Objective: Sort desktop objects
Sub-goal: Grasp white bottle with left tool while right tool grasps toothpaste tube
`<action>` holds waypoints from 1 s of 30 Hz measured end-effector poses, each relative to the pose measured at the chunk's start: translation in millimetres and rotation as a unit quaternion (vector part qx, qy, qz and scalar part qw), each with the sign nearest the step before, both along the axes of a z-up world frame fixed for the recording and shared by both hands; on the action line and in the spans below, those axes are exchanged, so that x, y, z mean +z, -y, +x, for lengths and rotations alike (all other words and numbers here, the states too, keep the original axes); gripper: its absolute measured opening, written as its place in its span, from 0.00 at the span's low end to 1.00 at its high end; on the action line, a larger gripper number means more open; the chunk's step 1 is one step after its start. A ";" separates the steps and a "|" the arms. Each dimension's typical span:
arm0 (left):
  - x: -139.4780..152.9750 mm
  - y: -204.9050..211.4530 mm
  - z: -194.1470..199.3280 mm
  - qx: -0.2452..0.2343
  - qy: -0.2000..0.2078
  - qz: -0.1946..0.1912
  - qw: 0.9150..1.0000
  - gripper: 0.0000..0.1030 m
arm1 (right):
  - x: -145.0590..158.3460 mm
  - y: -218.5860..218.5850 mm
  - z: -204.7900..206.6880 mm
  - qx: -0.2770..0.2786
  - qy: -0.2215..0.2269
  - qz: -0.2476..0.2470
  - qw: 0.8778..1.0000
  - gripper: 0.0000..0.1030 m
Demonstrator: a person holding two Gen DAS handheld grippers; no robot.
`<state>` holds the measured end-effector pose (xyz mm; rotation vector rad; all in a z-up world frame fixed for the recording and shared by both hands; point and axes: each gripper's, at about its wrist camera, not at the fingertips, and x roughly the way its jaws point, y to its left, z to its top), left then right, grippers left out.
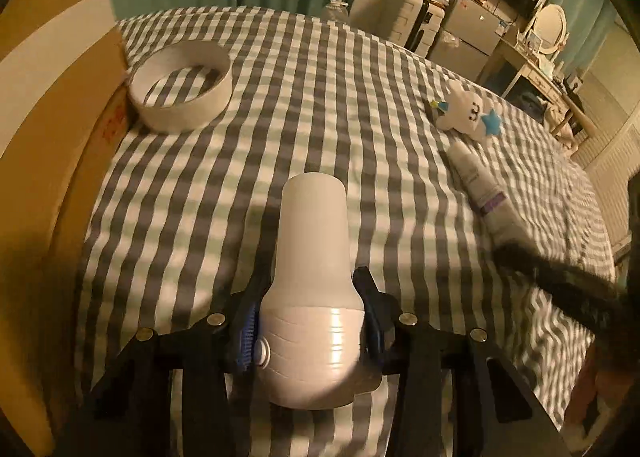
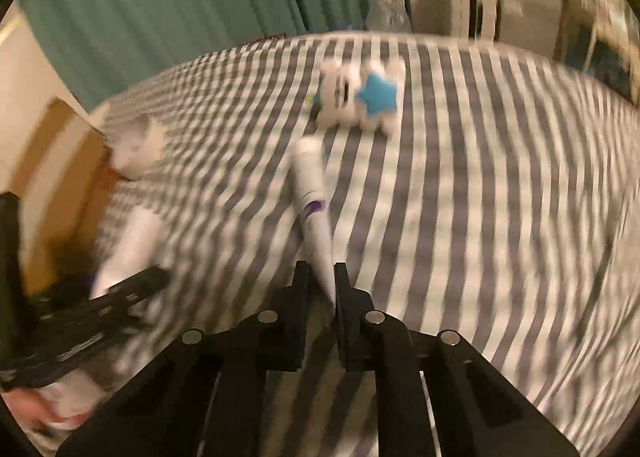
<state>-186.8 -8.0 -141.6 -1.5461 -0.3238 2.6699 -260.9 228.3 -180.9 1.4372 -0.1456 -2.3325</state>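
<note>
My left gripper (image 1: 310, 321) is shut on a white bottle (image 1: 312, 269), which points away over the checked cloth; the bottle also shows in the right wrist view (image 2: 128, 245). My right gripper (image 2: 322, 277) is shut on the flat end of a white tube with a purple band (image 2: 312, 193); the tube also shows in the left wrist view (image 1: 480, 193). A white plush toy with a blue star (image 1: 466, 111) lies beyond the tube and also shows in the right wrist view (image 2: 360, 97). A white ring (image 1: 182, 87) lies at the far left.
A cardboard box (image 1: 60, 117) stands along the left edge of the checked cloth (image 1: 320, 97). The left gripper's frame shows at the left of the right wrist view (image 2: 80, 321). Green curtains, a fridge and a dressing table stand beyond the far edge.
</note>
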 end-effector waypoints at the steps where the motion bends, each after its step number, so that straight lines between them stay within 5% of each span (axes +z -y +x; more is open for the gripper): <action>1: 0.8 -0.8 5.0 0.000 0.002 0.002 1.000 0.42 | 2.0 -1.5 10.5 -0.001 -0.003 0.001 1.000 0.11; 6: -1.2 11.9 18.8 0.010 0.005 0.034 0.999 0.42 | 11.0 -0.7 43.6 0.004 -0.005 -0.001 1.000 0.13; 11: -4.6 20.9 16.5 0.020 0.002 0.041 0.999 0.43 | 17.3 1.6 33.3 -0.016 -0.026 -0.009 0.999 0.46; 17: -8.8 14.2 10.3 0.023 -0.022 0.015 0.999 0.44 | 4.0 24.3 -4.0 -0.014 -0.054 0.009 0.998 0.45; 24: -10.6 12.6 4.9 0.019 -0.039 0.000 0.999 0.44 | -14.7 25.9 -36.7 -0.034 -0.049 -0.028 0.998 0.46; 28: -8.6 14.5 3.2 0.023 -0.041 0.009 0.999 0.41 | -13.0 24.2 -29.7 -0.034 -0.053 0.002 0.998 0.26; 30: -5.3 13.2 0.8 0.025 -0.039 0.011 0.999 0.41 | -9.6 17.4 -22.2 -0.046 -0.054 -0.004 0.997 0.26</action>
